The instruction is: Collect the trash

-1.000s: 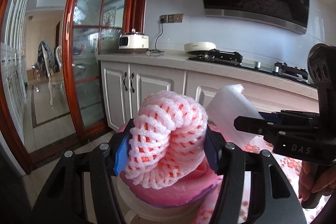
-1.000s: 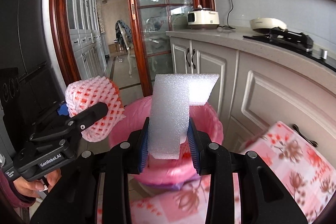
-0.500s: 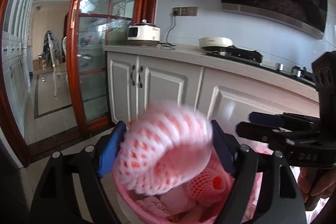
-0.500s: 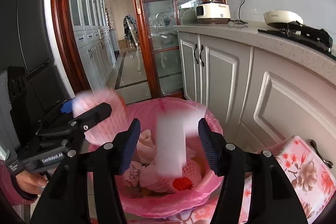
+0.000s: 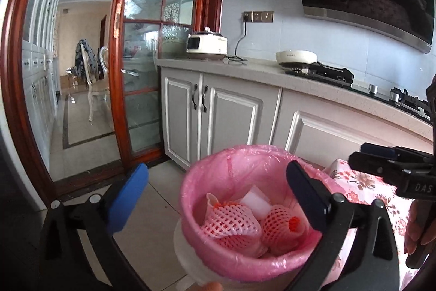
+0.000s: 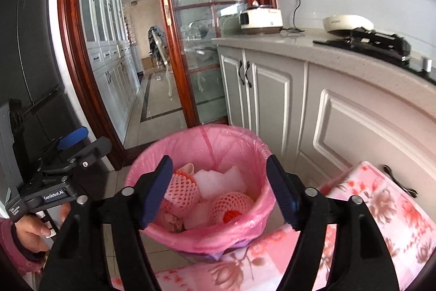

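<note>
A trash bin lined with a pink bag [image 5: 229,160] [image 6: 245,138] stands on the floor below both grippers. Inside lie pink foam fruit nets [image 5: 229,222] [image 6: 231,202] and a white foam sheet [image 5: 254,199] [image 6: 218,179]. My left gripper [image 5: 218,195] is open and empty above the bin; it also shows at the left of the right wrist view [image 6: 79,143]. My right gripper [image 6: 219,191] is open and empty over the bin; it shows at the right of the left wrist view [image 5: 381,160].
A pink floral tablecloth [image 6: 381,209] [image 5: 362,187] lies at the right of the bin. White kitchen cabinets [image 5: 231,116] with a counter, rice cooker [image 5: 207,44] and stove [image 5: 327,71] stand behind. A red-framed glass door [image 5: 141,72] is to the left.
Both grippers opened. The pink foam net fell from the left gripper and the white foam sheet from the right gripper into the bin.
</note>
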Tool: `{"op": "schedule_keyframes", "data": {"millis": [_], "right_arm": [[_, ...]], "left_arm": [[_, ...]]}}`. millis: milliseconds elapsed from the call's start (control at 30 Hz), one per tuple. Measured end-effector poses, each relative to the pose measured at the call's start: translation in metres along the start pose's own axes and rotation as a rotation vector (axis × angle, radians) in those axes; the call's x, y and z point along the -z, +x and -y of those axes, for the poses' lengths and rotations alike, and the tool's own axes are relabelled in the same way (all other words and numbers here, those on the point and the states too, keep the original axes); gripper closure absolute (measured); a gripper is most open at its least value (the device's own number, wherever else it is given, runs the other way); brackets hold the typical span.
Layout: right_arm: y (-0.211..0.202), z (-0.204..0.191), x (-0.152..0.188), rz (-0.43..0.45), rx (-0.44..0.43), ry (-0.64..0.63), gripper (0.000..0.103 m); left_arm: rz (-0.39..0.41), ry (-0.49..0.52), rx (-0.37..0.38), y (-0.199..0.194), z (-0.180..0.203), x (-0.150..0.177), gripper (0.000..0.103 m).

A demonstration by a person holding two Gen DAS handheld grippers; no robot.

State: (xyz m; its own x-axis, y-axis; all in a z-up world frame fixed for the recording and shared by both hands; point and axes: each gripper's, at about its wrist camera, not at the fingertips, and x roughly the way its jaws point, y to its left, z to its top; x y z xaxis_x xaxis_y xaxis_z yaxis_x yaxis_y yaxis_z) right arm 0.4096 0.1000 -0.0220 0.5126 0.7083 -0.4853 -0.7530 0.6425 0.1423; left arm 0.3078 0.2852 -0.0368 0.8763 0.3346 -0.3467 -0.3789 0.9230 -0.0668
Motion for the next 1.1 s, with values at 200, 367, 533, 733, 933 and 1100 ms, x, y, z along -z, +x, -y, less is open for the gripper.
{"op": "schedule_keyframes", "data": {"millis": [200, 367, 533, 733, 933, 1100], "right_arm": [[-0.064, -0.02, -0.007, 0.061, 0.014, 0.043, 0.018], [-0.114, -0.041, -0.006, 0.074, 0.04, 0.049, 0.018], [-0.164, -0.066, 0.011, 0.14, 0.079, 0.065, 0.018], [-0.196, -0.093, 0.04, 0.151, 0.128, 0.066, 0.018], [-0.221, -0.122, 0.067, 0.151, 0.166, 0.04, 0.018], [-0.24, -0.137, 0.085, 0.153, 0.188, 0.038, 0.018]], "left_arm": [[0.008, -0.001, -0.001, -0.059, -0.006, -0.019, 0.005], [-0.01, -0.013, 0.017, -0.11, -0.008, -0.03, 0.005], [0.021, -0.019, 0.013, -0.165, -0.009, -0.034, 0.005], [0.042, -0.008, 0.022, -0.216, -0.005, -0.024, 0.005], [0.017, 0.079, -0.015, -0.243, 0.008, 0.002, 0.005], [0.056, 0.052, 0.045, -0.27, 0.007, 0.01, 0.005]]}}
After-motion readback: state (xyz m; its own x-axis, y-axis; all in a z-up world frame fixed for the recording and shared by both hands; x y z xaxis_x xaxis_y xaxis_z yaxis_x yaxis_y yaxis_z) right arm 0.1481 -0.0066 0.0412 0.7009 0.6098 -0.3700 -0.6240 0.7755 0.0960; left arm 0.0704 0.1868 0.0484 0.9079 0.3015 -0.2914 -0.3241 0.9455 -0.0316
